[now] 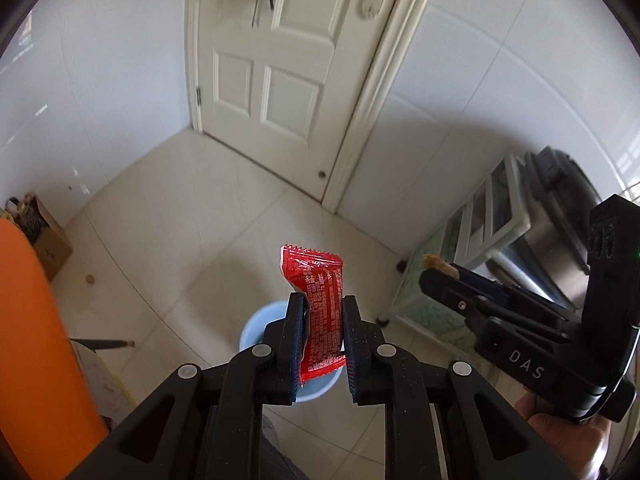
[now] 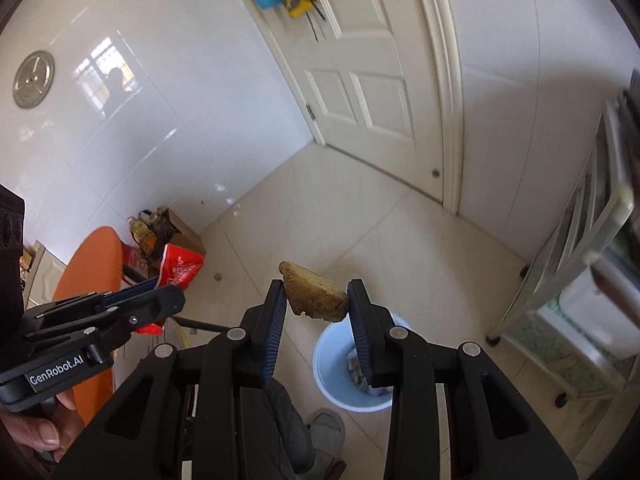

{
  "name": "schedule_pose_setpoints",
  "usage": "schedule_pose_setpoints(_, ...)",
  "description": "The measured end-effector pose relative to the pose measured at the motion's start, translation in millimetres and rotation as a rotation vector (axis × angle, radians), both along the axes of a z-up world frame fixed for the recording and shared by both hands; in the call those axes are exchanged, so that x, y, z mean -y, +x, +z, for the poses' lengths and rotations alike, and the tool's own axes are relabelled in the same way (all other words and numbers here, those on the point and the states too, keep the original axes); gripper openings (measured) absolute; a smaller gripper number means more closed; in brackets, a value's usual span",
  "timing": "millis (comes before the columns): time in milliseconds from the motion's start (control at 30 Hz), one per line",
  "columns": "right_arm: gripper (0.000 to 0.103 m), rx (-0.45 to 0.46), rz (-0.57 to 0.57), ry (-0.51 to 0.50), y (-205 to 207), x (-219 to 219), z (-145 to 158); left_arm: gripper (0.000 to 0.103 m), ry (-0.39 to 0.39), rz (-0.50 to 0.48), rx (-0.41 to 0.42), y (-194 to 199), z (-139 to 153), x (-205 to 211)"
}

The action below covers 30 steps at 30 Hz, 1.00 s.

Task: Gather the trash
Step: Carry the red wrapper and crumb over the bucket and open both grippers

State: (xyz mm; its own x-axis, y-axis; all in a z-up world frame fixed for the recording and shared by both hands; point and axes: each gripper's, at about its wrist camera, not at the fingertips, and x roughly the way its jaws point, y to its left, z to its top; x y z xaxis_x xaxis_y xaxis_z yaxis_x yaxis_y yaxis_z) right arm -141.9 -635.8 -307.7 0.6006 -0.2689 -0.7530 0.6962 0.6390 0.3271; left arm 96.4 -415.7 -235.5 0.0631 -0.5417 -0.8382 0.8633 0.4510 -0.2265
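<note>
left gripper [image 1: 322, 320] jaws clenched on red wrapper [image 1: 320, 304]; right gripper [image 2: 318, 308] jaws clenched on brown crust [image 2: 316, 298]. both above blue bin [image 2: 340, 380] on floor [image 2: 360, 220].

1 red wrapper [image 1: 320, 312], 1 bread chunk [image 2: 316, 296], 1 blue bin [image 2: 340, 376], 2 claws [image 1: 322, 344].

Glossy white wall tiles [image 2: 160, 128] mirror a bright window. Beyond the jaws a cream panelled door [image 1: 276, 76] stands shut; pale floor tiles [image 1: 192, 216] spread below them, and a white shelf rack [image 2: 580, 248] stands to their right.
</note>
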Motion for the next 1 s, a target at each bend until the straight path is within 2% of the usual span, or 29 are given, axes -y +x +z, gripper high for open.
schedule_pose_setpoints(200, 0.032, -0.048, -0.015, 0.107, 7.5, 19.2, -49.9, 0.015, 0.100, -0.001, -0.088, 20.0, -32.1, 31.6)
schedule_pose_setpoints(333, 0.034, -0.065, -0.017, 0.162, 12.2, 27.2, -72.8, 0.017, 0.146, -0.011, -0.118, 44.4, -41.7, 85.1)
schedule_pose_setpoints(467, 0.035, -0.071, -0.025, 0.209, 14.4, 36.9, -92.2, 0.019, 0.181, -0.007, -0.156, 59.5, -63.2, 114.9)
schedule_pose_setpoints(500, 0.035, -0.074, -0.023, 0.215, 15.0, 37.4, -96.0, 0.023, 0.185, -0.006, -0.162, 62.8, -68.5, 118.1)
schedule_pose_setpoints(533, 0.035, -0.077, -0.019, 0.222, 15.7, 37.6, -98.8, 0.032, 0.192, -0.004, -0.164, 64.2, -73.4, 122.8)
schedule_pose_setpoints(567, 0.040, -0.080, -0.021, 0.224, 15.6, 37.6, -99.3, 0.039, 0.197, -0.003, -0.158, 64.0, -77.3, 126.5)
schedule_pose_setpoints(600, 0.047, -0.080, -0.028, 0.228, 14.9, 37.2, -100.5, 0.055, 0.200, -0.002, -0.150, 64.6, -78.2, 127.1)
schedule_pose_setpoints(633, 0.066, -0.082, -0.034, 0.229, 14.4, 36.6, -101.2, 0.069, 0.203, 0.003, -0.140, 64.5, -80.1, 127.8)
schedule_pose_setpoints(667, 0.083, -0.088, -0.043, 0.225, 13.5, 35.8, -101.1, 0.073, 0.205, 0.016, -0.127, 65.9, -79.1, 127.2)
schedule_pose_setpoints(733, 0.096, -0.103, -0.067, 0.212, 10.8, 34.8, -101.2, 0.083, 0.210, 0.044, -0.103, 67.4, -79.0, 127.8)
schedule_pose_setpoints(767, 0.103, -0.109, -0.079, 0.207, 8.6, 34.5, -100.3, 0.085, 0.211, 0.053, -0.088, 67.3, -77.7, 127.6)
schedule_pose_setpoints(1000, 0.103, -0.127, -0.120, 0.149, 2.6, 26.4, -79.0, 0.094, 0.167, 0.105, 0.070, 49.4, -49.5, 122.5)
